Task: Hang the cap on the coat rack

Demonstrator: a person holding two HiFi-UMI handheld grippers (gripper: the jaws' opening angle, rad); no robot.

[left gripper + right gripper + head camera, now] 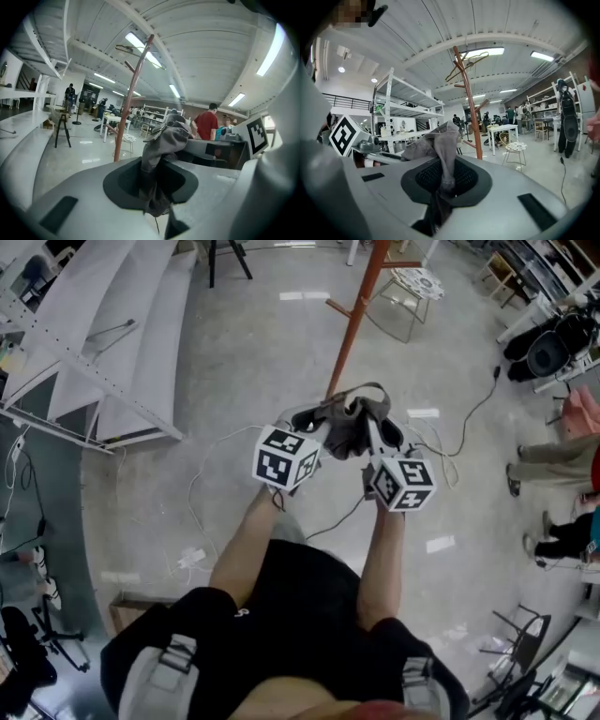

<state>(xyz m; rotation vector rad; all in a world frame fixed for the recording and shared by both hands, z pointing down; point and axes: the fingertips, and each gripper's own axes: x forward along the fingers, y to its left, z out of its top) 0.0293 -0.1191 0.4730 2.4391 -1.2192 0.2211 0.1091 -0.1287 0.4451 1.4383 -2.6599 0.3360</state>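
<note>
Ok, I count two grippers, one cap, one coat rack. Left gripper point(152, 187) has its jaws pinched on a fold of the cap point(352, 427). Right gripper point(443, 183) is nipped nearly closed on the opposite side (fabric only in both). The cap is held up between them: dark grey, crumpled, back strap looping upward. Coat rack point(361, 306), a red-brown pole with pegs, stands beyond and isn't touching the cap.
</note>
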